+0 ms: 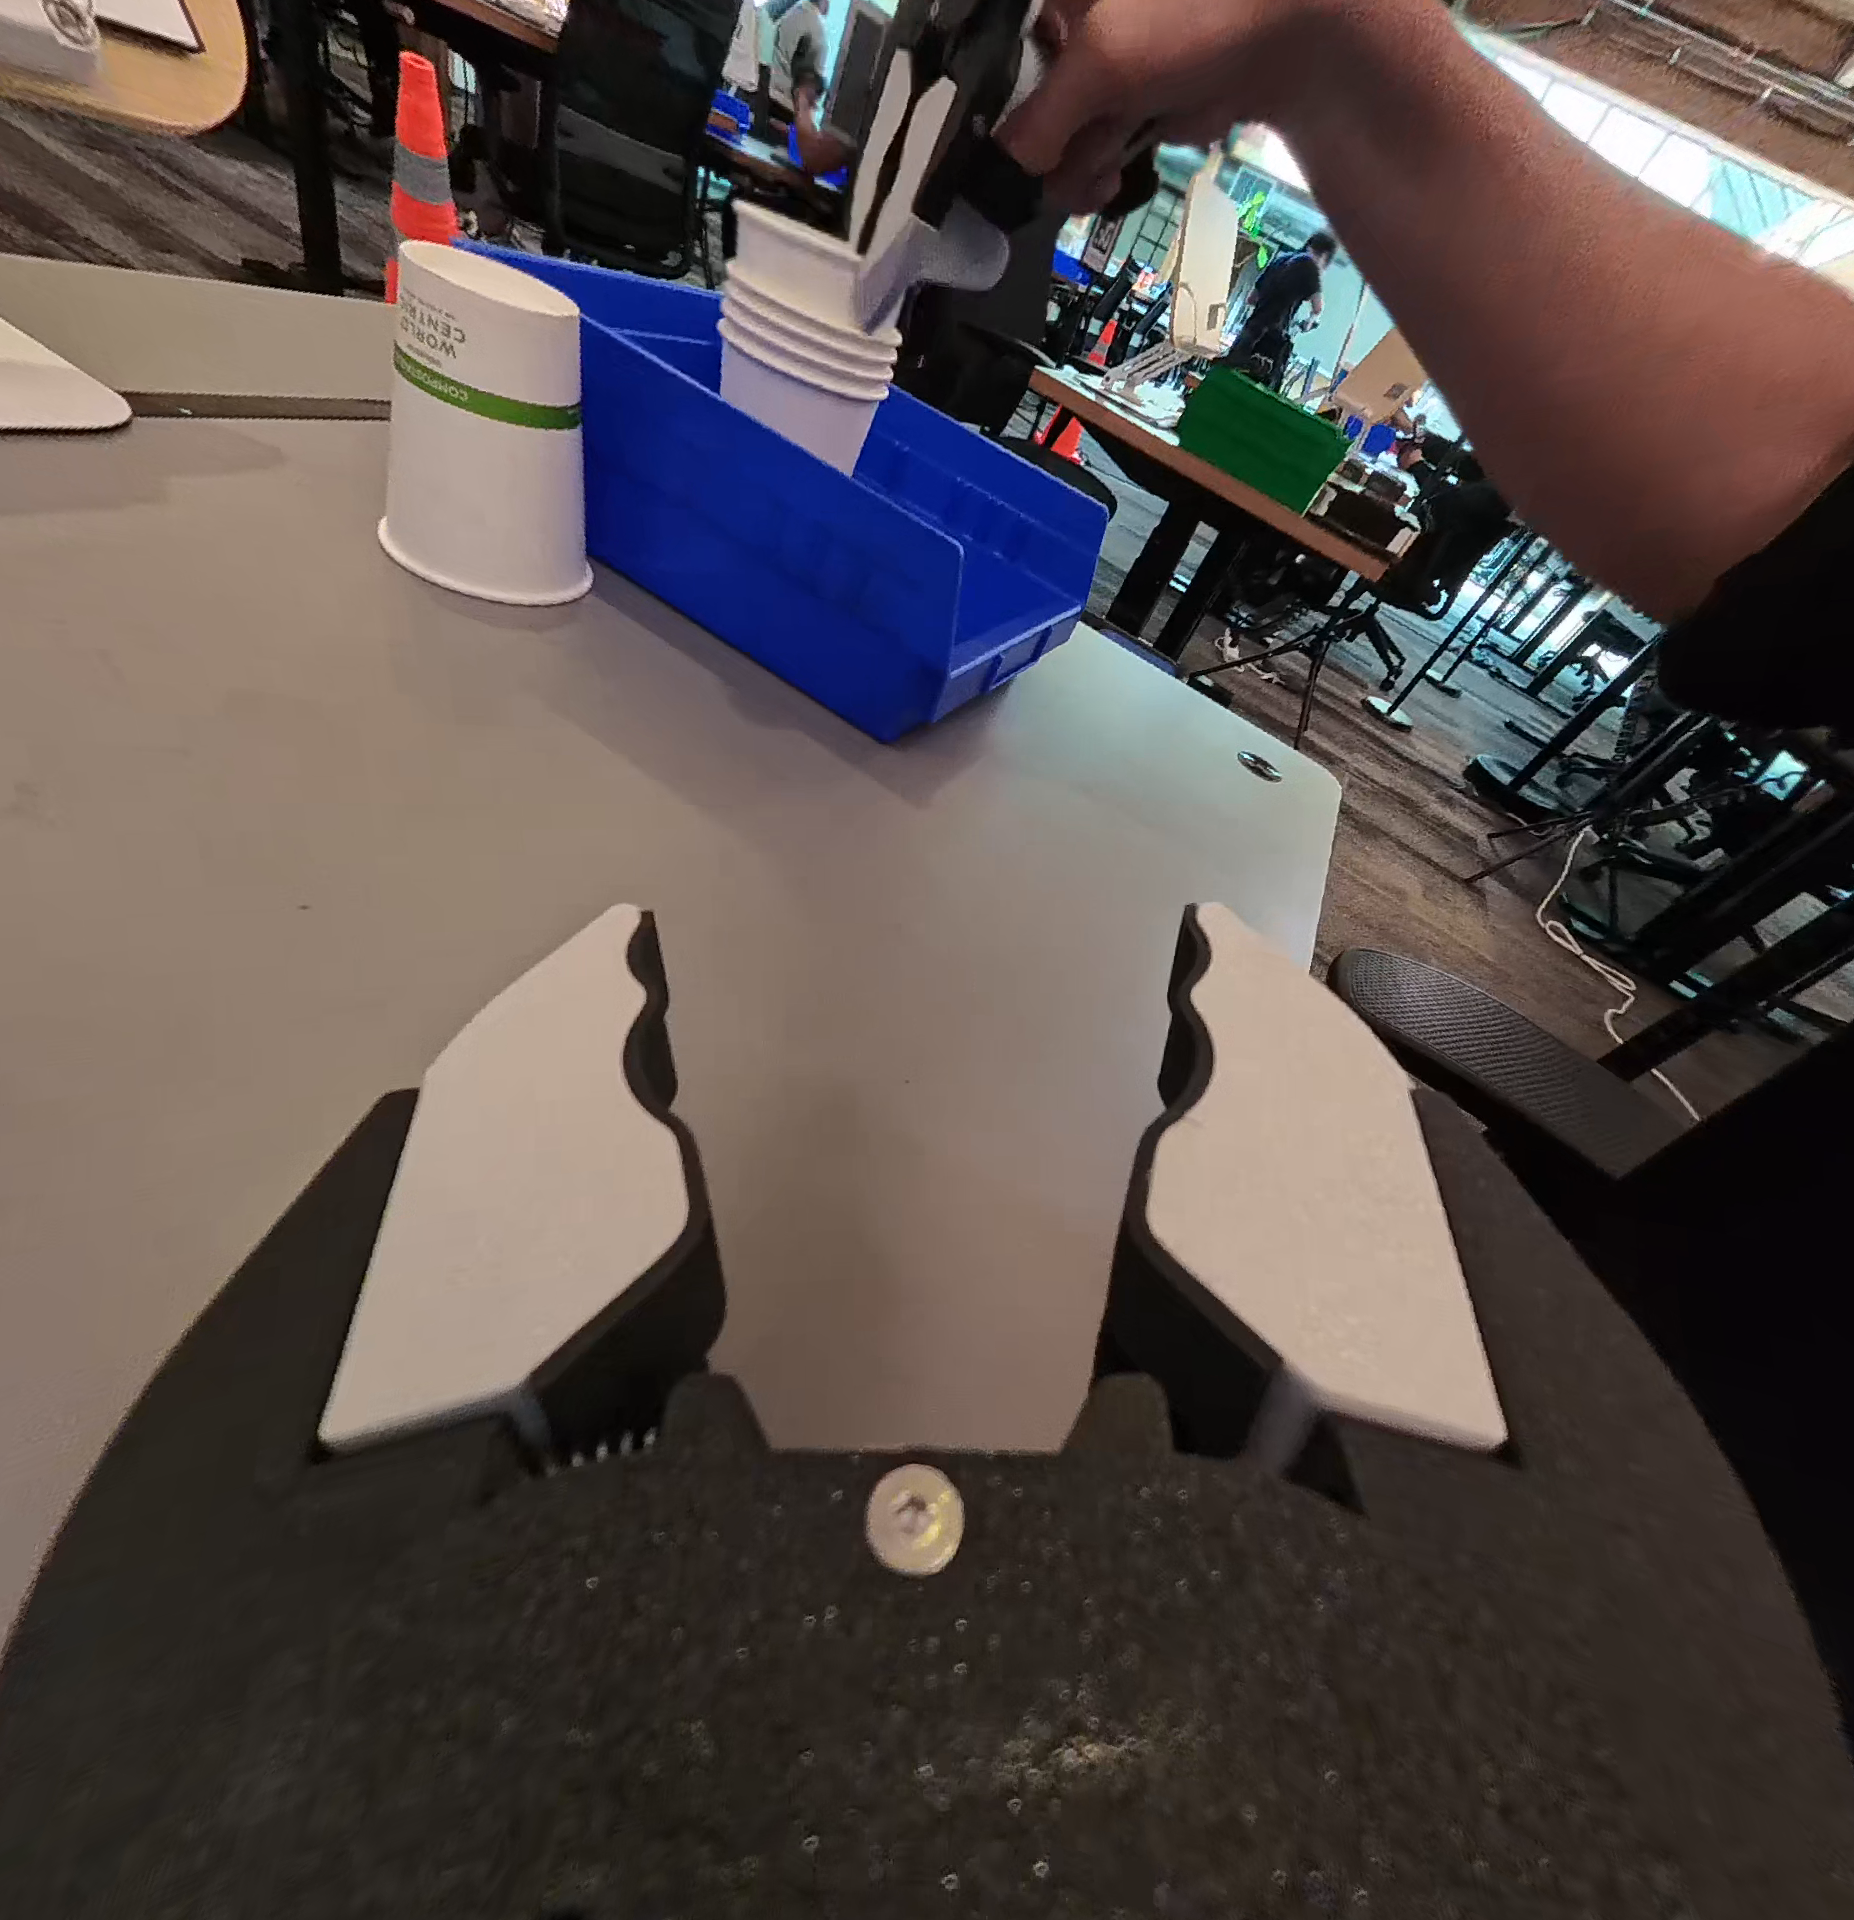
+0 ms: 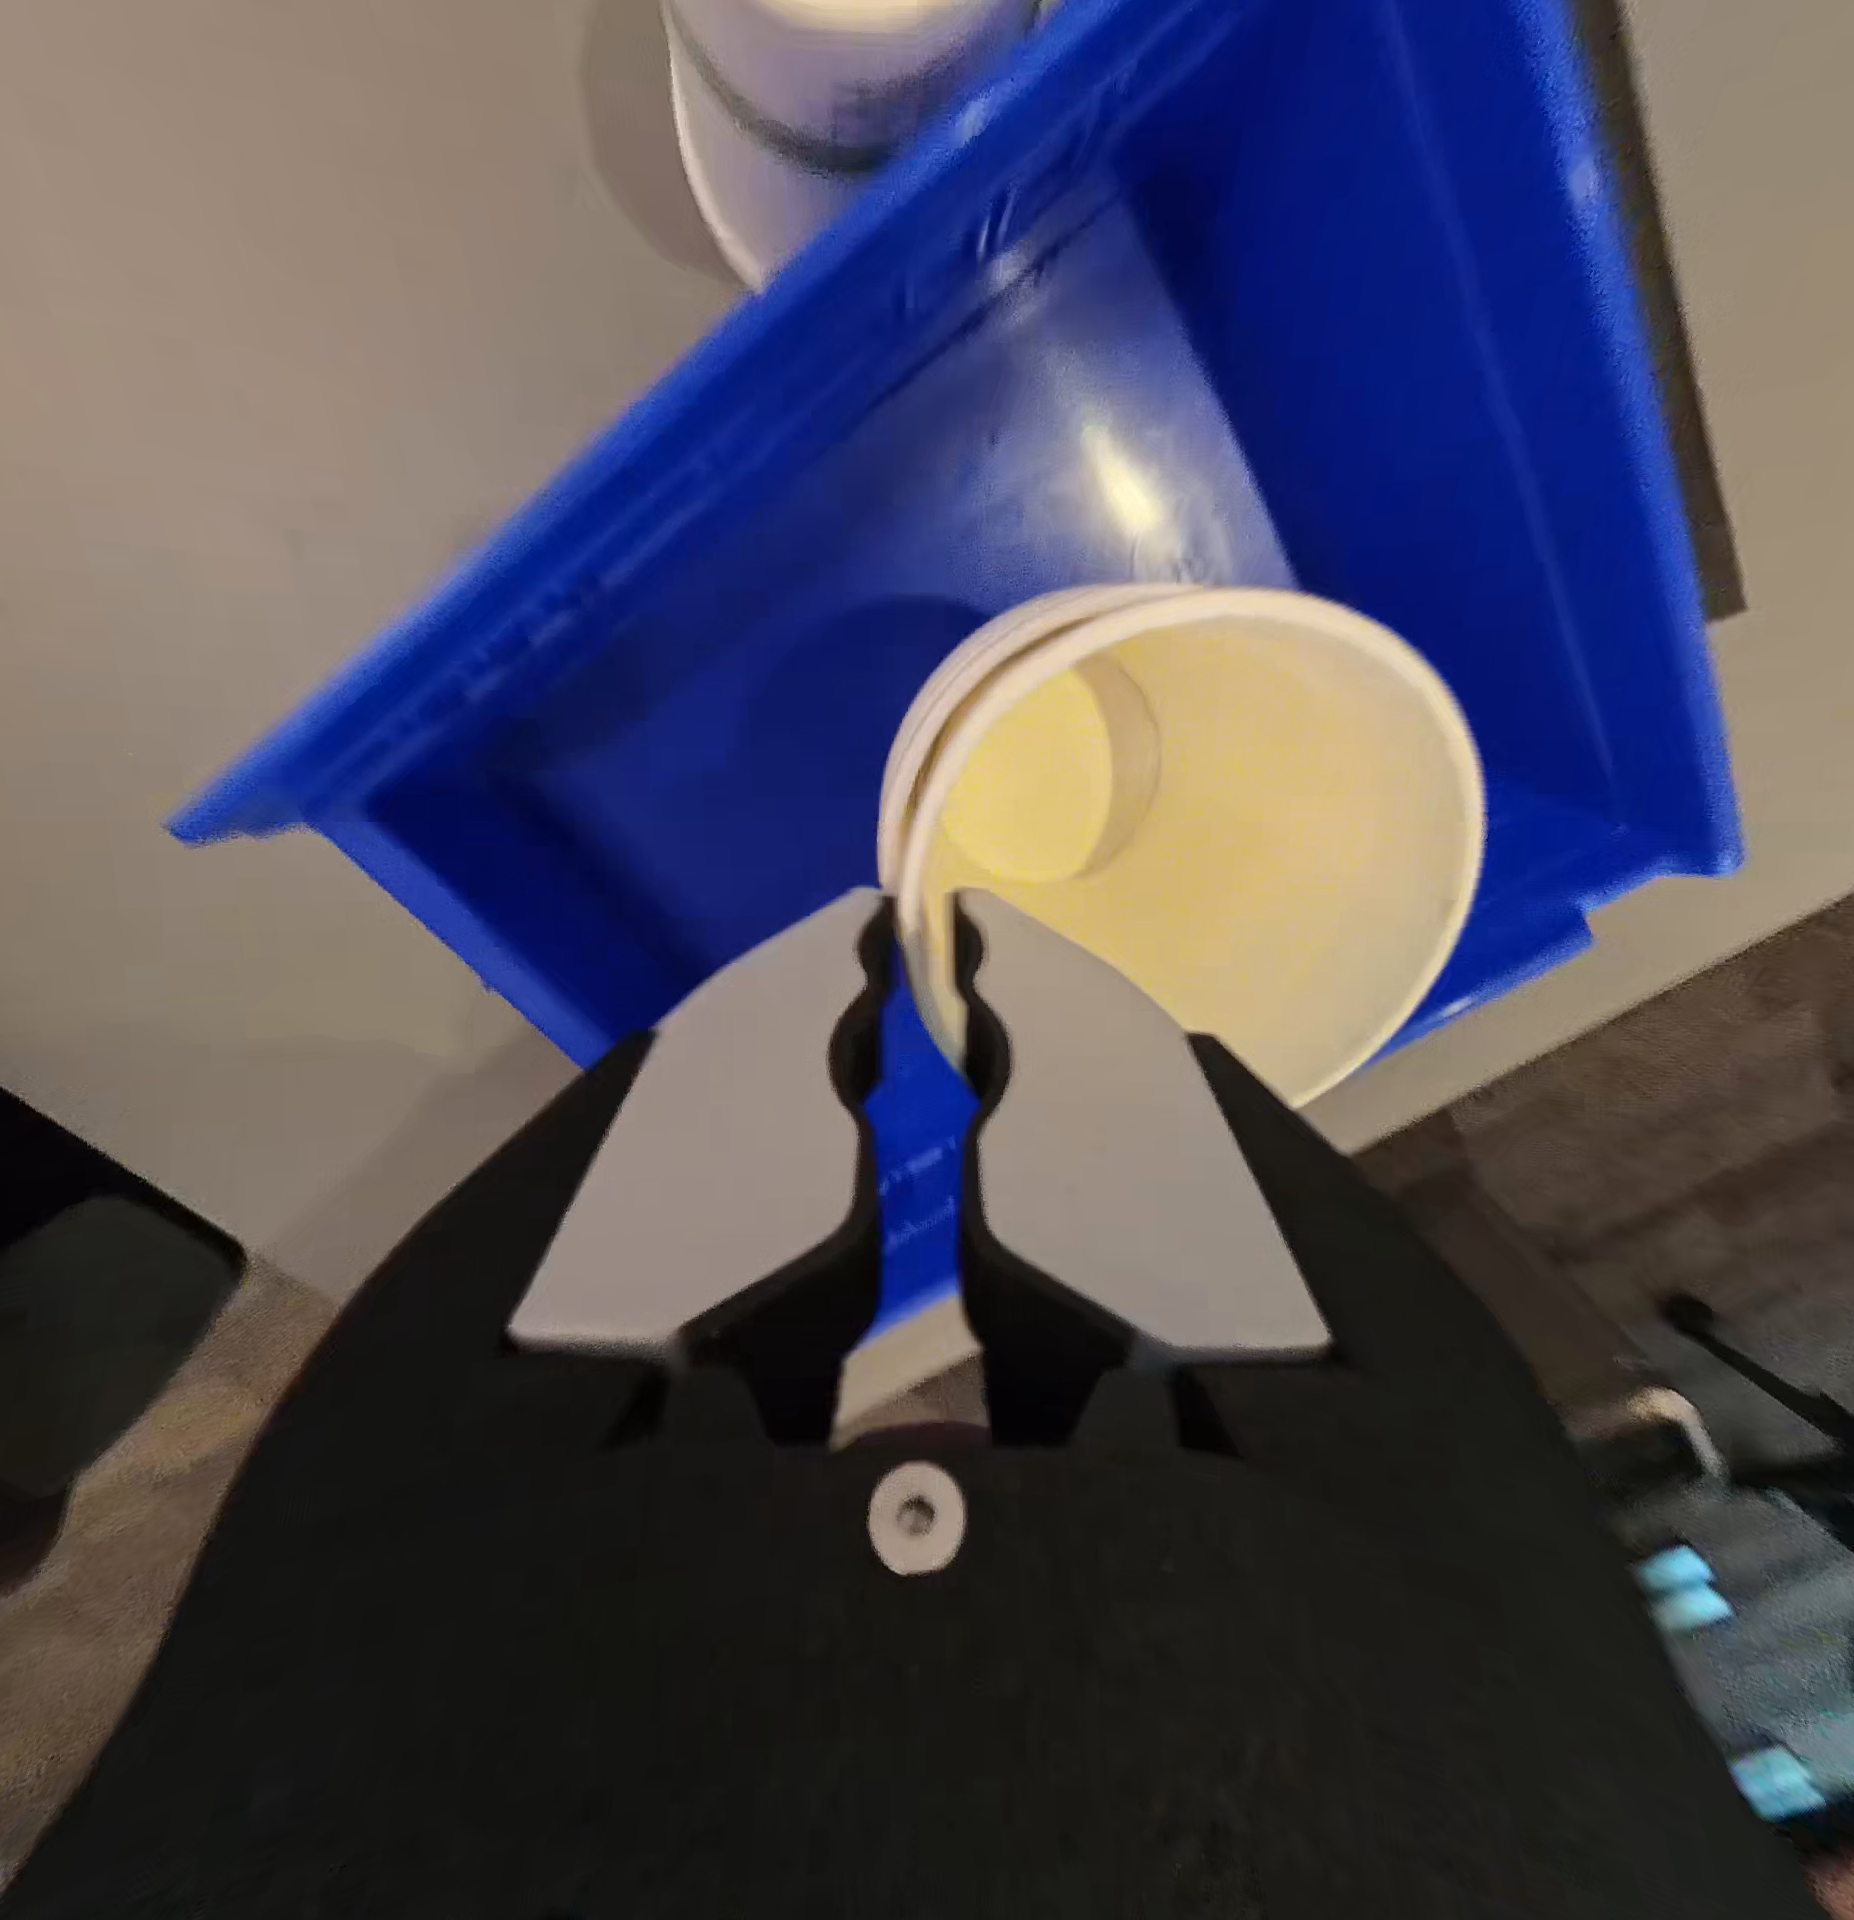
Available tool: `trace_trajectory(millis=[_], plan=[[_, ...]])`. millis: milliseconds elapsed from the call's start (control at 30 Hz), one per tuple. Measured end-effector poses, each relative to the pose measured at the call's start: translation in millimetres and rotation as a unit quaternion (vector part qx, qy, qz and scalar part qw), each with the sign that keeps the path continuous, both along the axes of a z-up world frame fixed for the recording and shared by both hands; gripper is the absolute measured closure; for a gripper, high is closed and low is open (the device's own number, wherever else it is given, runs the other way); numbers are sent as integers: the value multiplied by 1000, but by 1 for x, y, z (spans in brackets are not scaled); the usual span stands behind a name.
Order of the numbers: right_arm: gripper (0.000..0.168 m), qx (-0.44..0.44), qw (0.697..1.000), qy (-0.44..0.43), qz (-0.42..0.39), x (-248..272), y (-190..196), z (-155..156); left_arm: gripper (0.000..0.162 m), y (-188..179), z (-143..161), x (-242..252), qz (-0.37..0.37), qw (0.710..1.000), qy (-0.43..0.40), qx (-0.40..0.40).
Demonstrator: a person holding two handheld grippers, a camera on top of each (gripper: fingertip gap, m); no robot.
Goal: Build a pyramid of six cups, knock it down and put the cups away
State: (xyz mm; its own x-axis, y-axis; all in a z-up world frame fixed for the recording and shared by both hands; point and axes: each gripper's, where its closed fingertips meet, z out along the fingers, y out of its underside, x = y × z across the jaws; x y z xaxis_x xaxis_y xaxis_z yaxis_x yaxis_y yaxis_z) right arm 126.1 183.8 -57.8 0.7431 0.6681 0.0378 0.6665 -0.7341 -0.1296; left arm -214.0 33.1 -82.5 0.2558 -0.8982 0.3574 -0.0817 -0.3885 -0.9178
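Nested cups going into the bin

My right gripper [image 2: 921, 906] pinches the cup stack [image 1: 803, 353] by its thin, crushable rim over the blue bin [image 1: 798, 540] near the tabletop's [image 1: 279, 831] far edge; left gripper [image 1: 918, 920] released, empty; one inverted cup [image 1: 483, 426] waits beside it.

This is looking like a large open workshop or lab hall. Behind the grey bench [image 1: 279, 790], rows of other work tables [image 1: 1193, 457] are standing with equipment, a green bin [image 1: 1261, 442] and office chairs [image 1: 1505, 1049]. Orange traffic cones [image 1: 421, 156] are standing on the carpet floor, and people are working far behind.
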Motion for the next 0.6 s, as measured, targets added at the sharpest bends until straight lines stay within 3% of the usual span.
trace_trajectory(millis=[33,167,333,467,600], plan=[[144,11,1000,18,-9,-3,4,4,70,0,1,-1,-1,1000,-2,0],[122,45,999,-23,4,-2,0,34,70,2,2,-5,3,1000,-7,-12],[107,151,979,-34,135,-74,16,70,73,6,-2,-3,-1,999,-14,-41],[96,166,950,-37,262,-129,46,42,74,7,-7,0,-5,999,-2,-43],[93,129,946,-63,289,-130,84,-2,74,5,-11,1,-7,1000,17,-18]])
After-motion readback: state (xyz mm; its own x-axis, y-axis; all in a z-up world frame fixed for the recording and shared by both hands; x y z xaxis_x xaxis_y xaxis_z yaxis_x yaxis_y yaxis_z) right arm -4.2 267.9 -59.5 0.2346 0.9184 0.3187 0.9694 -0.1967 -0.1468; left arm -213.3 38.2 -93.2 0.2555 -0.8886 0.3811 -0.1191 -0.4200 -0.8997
